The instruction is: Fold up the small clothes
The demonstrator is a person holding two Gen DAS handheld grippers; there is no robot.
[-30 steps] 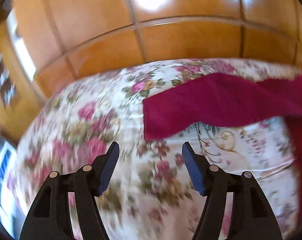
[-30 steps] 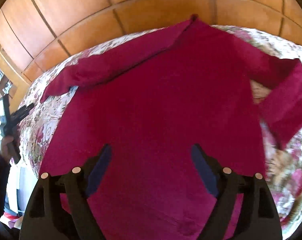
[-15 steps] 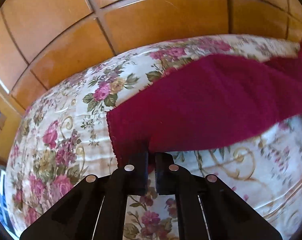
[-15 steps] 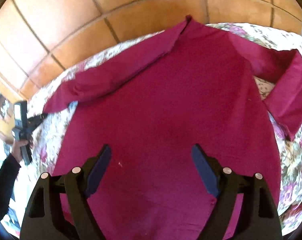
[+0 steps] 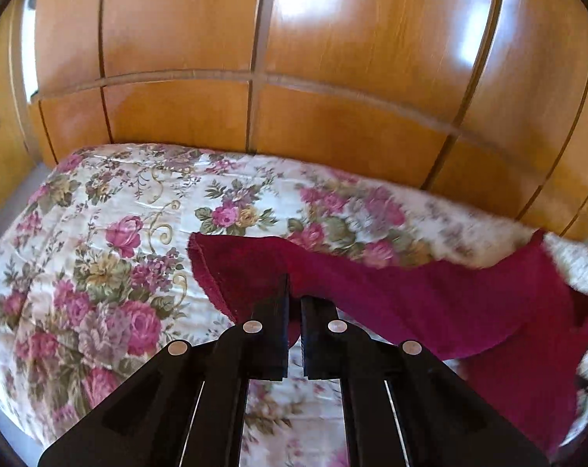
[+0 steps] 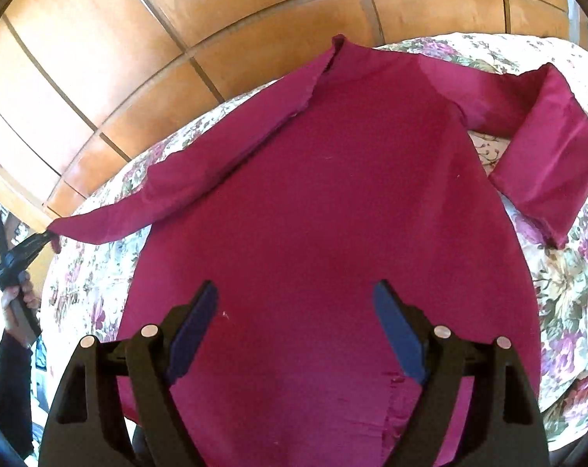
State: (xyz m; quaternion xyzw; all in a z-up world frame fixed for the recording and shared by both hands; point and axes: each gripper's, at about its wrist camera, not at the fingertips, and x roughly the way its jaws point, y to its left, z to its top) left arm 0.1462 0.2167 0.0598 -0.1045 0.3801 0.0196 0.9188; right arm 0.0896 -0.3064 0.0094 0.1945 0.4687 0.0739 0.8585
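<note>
A crimson long-sleeved shirt (image 6: 333,214) lies flat on a floral bedspread (image 6: 566,292), neck away from me. My left gripper (image 5: 294,292) is shut on the cuff end of the shirt's left sleeve (image 5: 410,295) and holds it lifted off the bedspread (image 5: 99,253). In the right wrist view the left gripper (image 6: 41,239) pinches the sleeve tip (image 6: 158,202) at the far left. My right gripper (image 6: 294,319) is open and empty above the shirt's lower body. The right sleeve (image 6: 546,163) lies folded back on itself.
A wooden panelled wardrobe (image 5: 294,78) stands right behind the bed. The bed's left edge (image 5: 6,233) drops to the floor. The person's hand and dark sleeve (image 6: 14,330) are at the left.
My left gripper moved to the sleeve cuff, shut on it, and has lifted it off the bedspread. My right gripper stayed open and rose a little over the shirt.
</note>
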